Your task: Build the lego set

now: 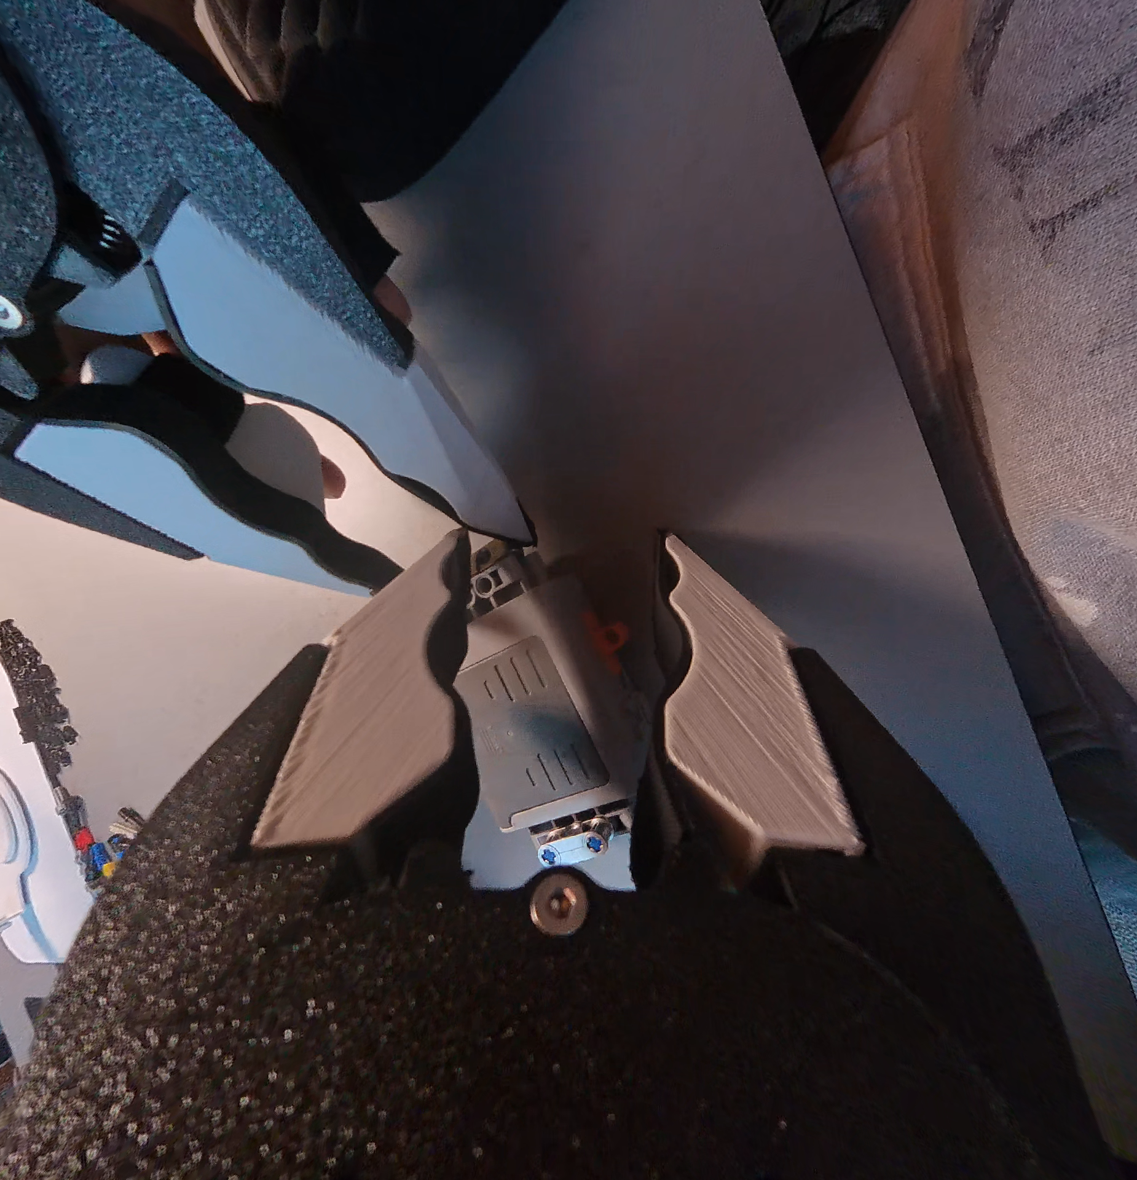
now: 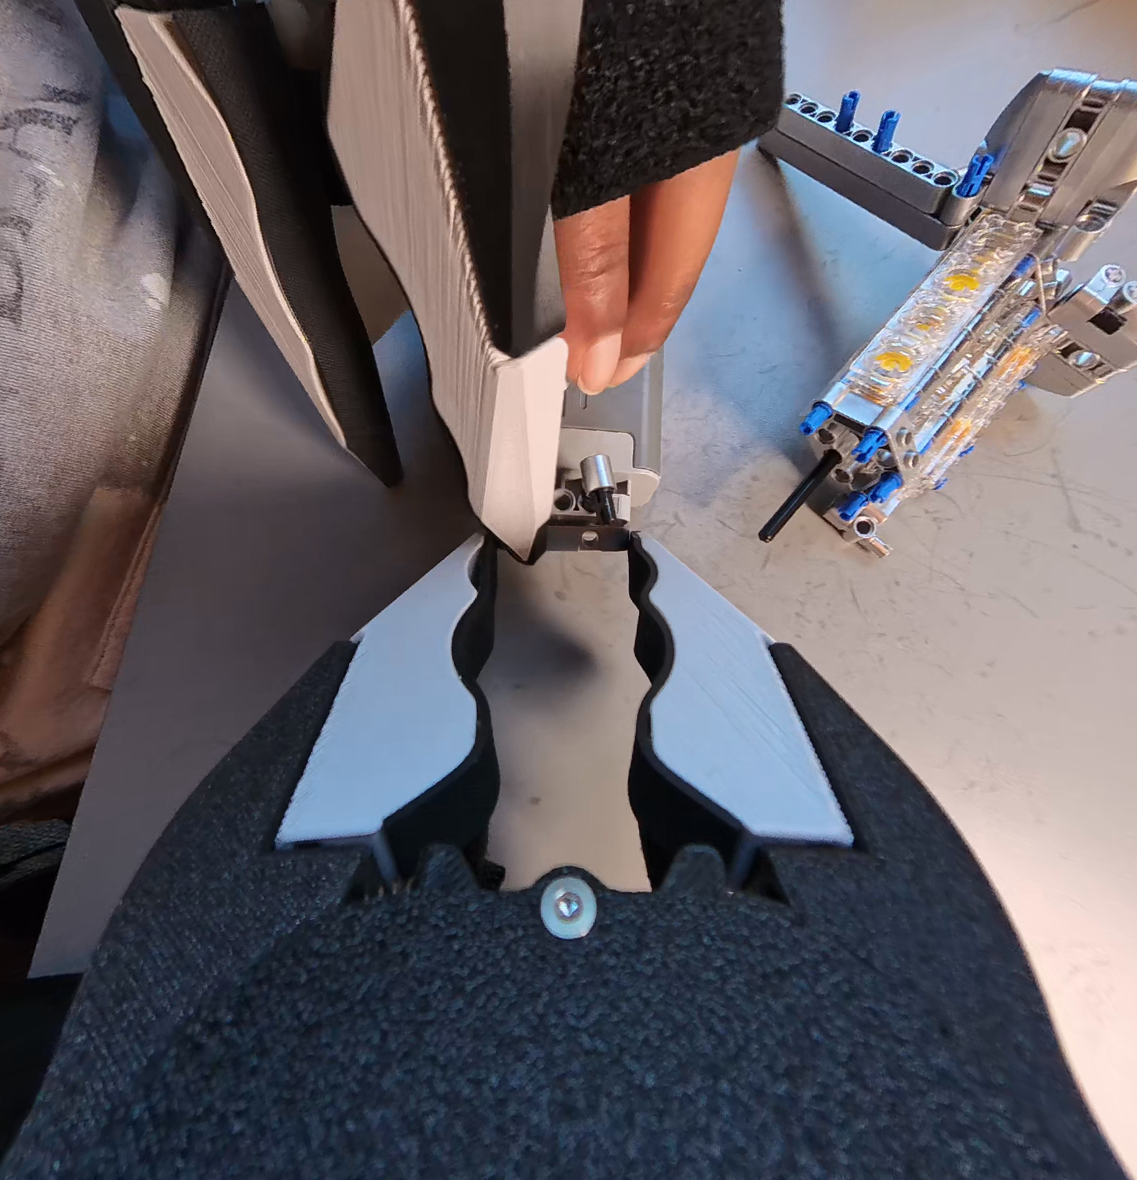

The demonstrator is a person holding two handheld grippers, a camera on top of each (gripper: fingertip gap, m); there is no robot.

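My left gripper [image 1: 559, 543] is shut on a grey building-kit block [image 1: 534, 721] with slotted vents, which lies lengthwise between its pads. In the right wrist view one of its fingers [image 2: 425, 255] comes down from the top with the block [image 2: 617, 415] beside it. A person's fingertips [image 2: 604, 364] rest on the block. My right gripper [image 2: 559, 546] pinches a small black part [image 2: 585, 539] at the block's end, with the left gripper's fingertip wedged in too. A grey bush on a black axle [image 2: 594, 476] sticks out just above the part. The right gripper's fingers [image 1: 298, 351] enter the left wrist view from the upper left.
A kit assembly [image 2: 936, 383] with a clear section, yellow gears, blue pins and a black axle [image 2: 796, 504] lies on the grey table [image 2: 872, 766] at right. A grey beam [image 2: 872, 153] lies behind it. The table edge [image 2: 170, 511] and a person's clothing [image 2: 42, 255] are left.
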